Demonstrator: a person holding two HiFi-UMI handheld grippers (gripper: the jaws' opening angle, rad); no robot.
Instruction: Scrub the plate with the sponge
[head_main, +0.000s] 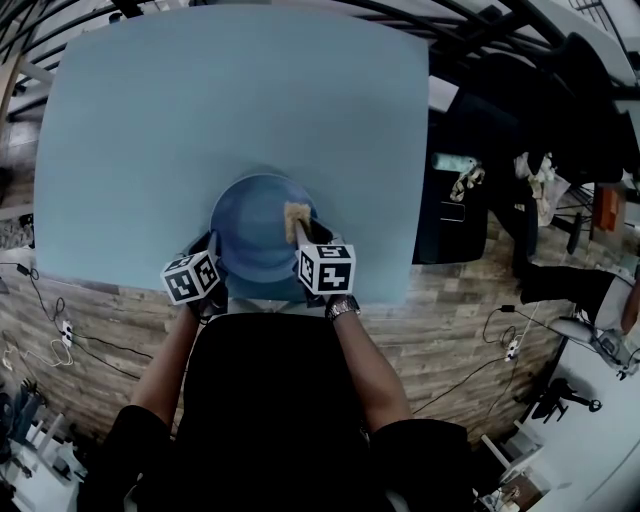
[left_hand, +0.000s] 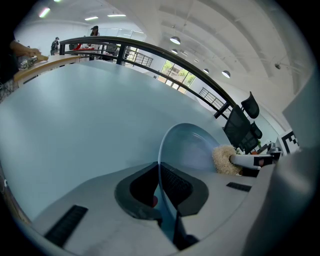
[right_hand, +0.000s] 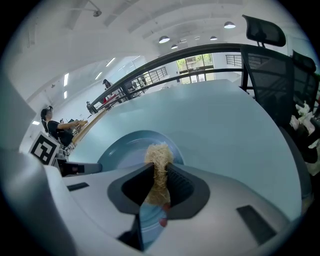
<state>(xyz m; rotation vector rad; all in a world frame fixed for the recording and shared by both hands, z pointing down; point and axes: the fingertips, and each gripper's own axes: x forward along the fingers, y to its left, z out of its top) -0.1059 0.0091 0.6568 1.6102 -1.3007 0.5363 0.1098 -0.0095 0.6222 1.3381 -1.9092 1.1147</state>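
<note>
Now, the plate (head_main: 250, 240): round, blue, with a shallow well and a broad rim; it sits on the table.
Sponge (head_main: 296, 217): tan, coarse and fibrous, its far end on the right half of the plate's well.
Right gripper (right_hand: 159, 182): its jaws are pressed tight on the sponge (right_hand: 159, 160), which sticks out past the tips onto the plate (right_hand: 125, 147).
Left gripper (left_hand: 160, 182): clamped on the plate's near-left rim, which runs as a thin pale-blue edge between the dark pads; the plate (left_hand: 187, 145) curves away beyond them, with the sponge (left_hand: 222, 160) at its right side.
Table (head_main: 200, 100): pale blue and matte; the plate lies close to its near edge, about midway across.
Open room: bare tabletop spreads wide behind the plate and to both sides.
Surroundings: wood-plank floor (head_main: 460, 330) past the table edge, and a black office chair (head_main: 590, 100) off to the right.
Markings: black-and-white square patterns on each gripper's cube (head_main: 327, 268).
Person: dark sleeves, with a watch (head_main: 342, 307) on the right wrist.
</note>
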